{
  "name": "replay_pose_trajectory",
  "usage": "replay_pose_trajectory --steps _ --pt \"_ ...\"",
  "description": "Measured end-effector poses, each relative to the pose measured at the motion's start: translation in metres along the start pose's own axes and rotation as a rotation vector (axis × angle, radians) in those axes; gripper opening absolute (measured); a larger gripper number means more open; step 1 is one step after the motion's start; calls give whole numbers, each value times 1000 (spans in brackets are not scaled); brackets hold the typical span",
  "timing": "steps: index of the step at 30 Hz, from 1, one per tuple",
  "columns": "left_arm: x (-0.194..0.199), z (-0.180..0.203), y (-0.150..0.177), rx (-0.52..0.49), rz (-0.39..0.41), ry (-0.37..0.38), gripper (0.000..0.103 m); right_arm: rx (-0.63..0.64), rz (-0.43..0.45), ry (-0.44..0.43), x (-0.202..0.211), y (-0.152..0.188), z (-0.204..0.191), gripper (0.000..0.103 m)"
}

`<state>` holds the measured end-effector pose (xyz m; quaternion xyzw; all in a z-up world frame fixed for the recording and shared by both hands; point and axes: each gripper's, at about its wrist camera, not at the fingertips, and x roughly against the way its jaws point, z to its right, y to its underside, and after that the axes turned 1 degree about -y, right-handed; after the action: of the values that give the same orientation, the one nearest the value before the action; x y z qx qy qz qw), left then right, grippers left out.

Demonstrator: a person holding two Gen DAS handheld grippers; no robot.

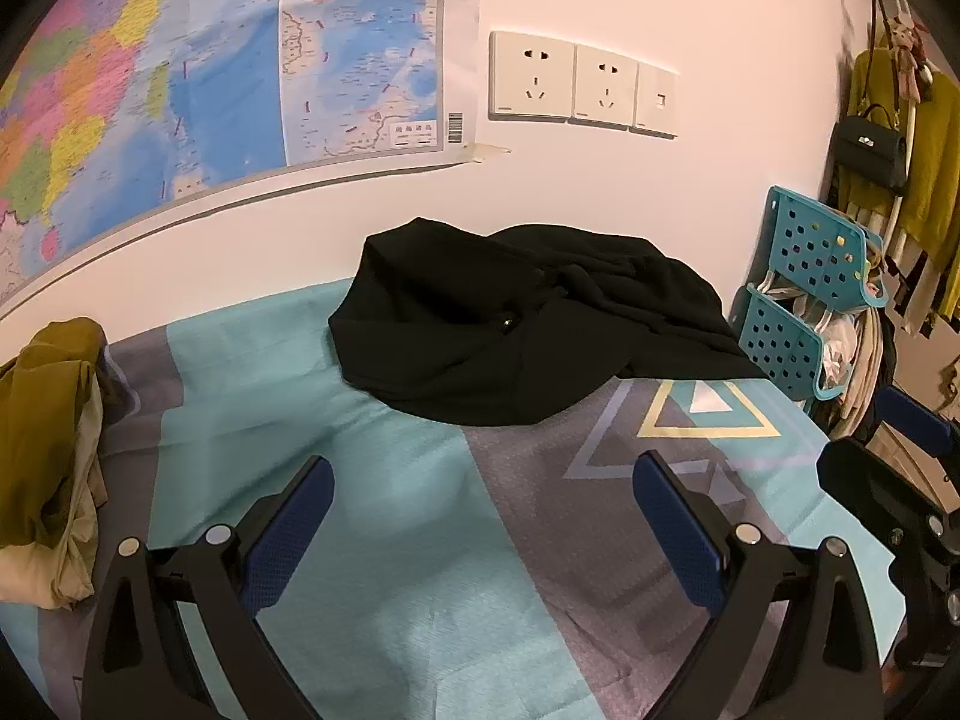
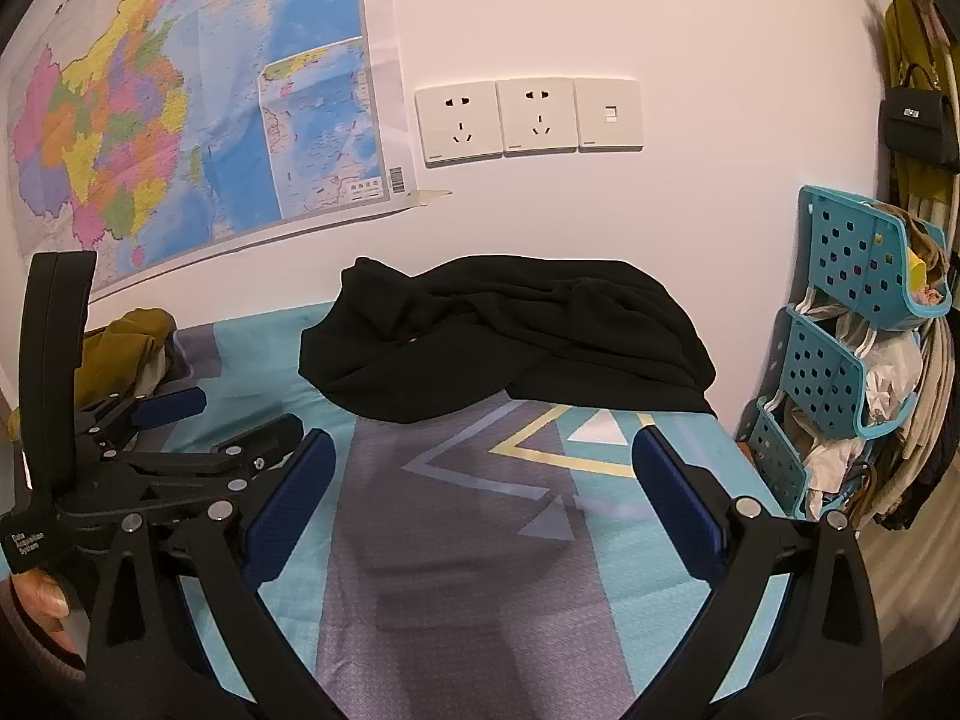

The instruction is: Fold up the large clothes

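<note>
A large black garment (image 1: pixel 522 324) lies crumpled in a heap on the bed against the far wall; it also shows in the right wrist view (image 2: pixel 510 336). My left gripper (image 1: pixel 483 468) is open and empty, held above the bedspread short of the garment. My right gripper (image 2: pixel 483 450) is open and empty, also short of the garment. The left gripper's body (image 2: pixel 168 450) shows at the left of the right wrist view. Part of the right gripper (image 1: pixel 888 480) shows at the right edge of the left wrist view.
The bedspread (image 1: pixel 390 510) is teal and grey with triangle patterns. An olive and cream pile of clothes (image 1: pixel 54 450) lies at the bed's left. A teal stacked basket rack (image 2: pixel 840 348) stands at the right. A map (image 1: pixel 180 60) and wall sockets (image 1: pixel 582 84) are on the wall.
</note>
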<state>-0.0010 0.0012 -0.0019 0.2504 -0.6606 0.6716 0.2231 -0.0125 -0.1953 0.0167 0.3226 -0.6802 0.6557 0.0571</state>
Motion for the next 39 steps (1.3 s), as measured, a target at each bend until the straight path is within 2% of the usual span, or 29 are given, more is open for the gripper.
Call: replay_pose_trajectory --steps 39 --pt "6 -7 -2 26 12 -5 96 5 0 -5 -2 4 -2 98"
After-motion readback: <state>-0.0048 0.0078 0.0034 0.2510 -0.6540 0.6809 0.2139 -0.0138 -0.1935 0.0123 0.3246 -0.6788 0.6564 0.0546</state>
